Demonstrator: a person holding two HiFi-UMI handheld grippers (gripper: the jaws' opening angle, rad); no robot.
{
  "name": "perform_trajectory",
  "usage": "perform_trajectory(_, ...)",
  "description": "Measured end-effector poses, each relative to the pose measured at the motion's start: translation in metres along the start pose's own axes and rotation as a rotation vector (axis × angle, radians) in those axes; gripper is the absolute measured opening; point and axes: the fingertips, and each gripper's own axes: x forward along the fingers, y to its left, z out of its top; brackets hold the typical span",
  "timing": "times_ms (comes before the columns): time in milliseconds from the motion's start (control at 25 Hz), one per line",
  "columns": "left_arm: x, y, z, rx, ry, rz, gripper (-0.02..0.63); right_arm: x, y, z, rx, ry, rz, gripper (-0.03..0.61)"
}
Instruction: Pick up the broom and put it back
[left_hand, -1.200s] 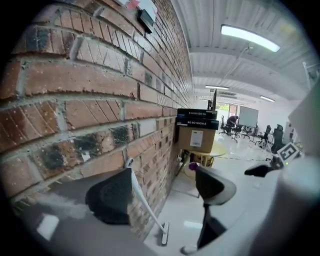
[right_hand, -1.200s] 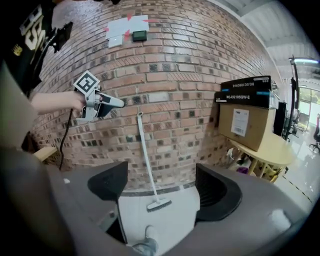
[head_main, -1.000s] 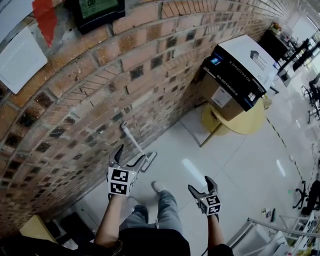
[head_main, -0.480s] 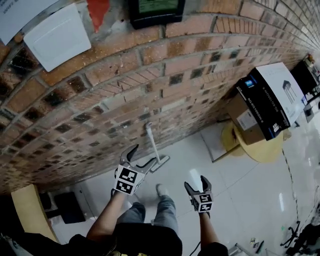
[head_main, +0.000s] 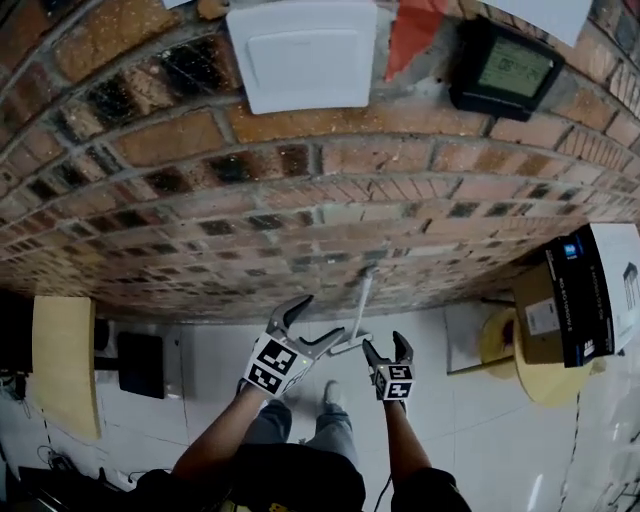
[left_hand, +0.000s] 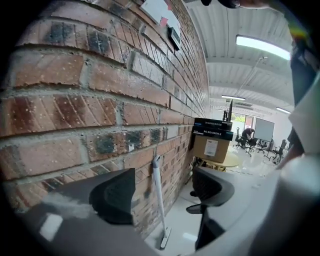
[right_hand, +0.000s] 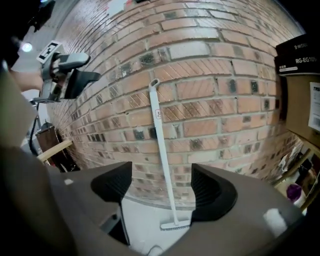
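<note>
Head view: white long-handled broom (head_main: 362, 300) stands near-upright, top leaning on the red-brown brick wall (head_main: 200, 150), head on the white tile floor (head_main: 480, 440). My L gripper (head_main: 322, 318) and R gripper (head_main: 385, 345) are both raised toward it, close by, neither touching it. L gripper view: jaws apart and closing, nothing btwn the pads. The broom (left_hand: 159, 200) shows thru the gap, farther off at the wall. R gripper view: same here, jaws spread and closing, pads on nothing, broom (right_hand: 162, 150) framed in the gap. Brown cardboard box w/ black top (head_main: 575, 300) sits on a round yellow table (head_main: 520, 370) off to the right.
</note>
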Motion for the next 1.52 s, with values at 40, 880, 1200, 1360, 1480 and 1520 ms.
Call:
perform_trajectory(40,-0.006,0.003,0.0,-0.003,-0.002,0.015,0.374,0.014,0.005,0.004,-0.002,0.009,0.014,0.373)
perform_trajectory(880,-0.073,0.022,-0.005,-0.056,-0.014,0.141,0.354,0.118,0.0,0.063,0.043,0.047,-0.002,0.117)
perform_trajectory(1200,-0.081,0.028,0.002,-0.05,-0.051,0.131,0.337,0.047,0.022,0.054,0.02,0.053,-0.03,0.106)
perform_trajectory(1360,-0.084,0.027,0.014,-0.044,-0.096,0.114,0.337,0.003,0.045,0.083,0.005,-0.03,-0.041,0.104)
perform_trajectory(1480,-0.096,0.042,0.028,-0.07,-0.146,0.137,0.337,-0.032,0.071,0.137,-0.103,-0.132,-0.039,0.097)
perform_trajectory(1520,-0.101,0.047,0.035,-0.077,-0.162,0.152,0.337,-0.045,0.08,0.159,-0.143,-0.175,-0.033,0.094)
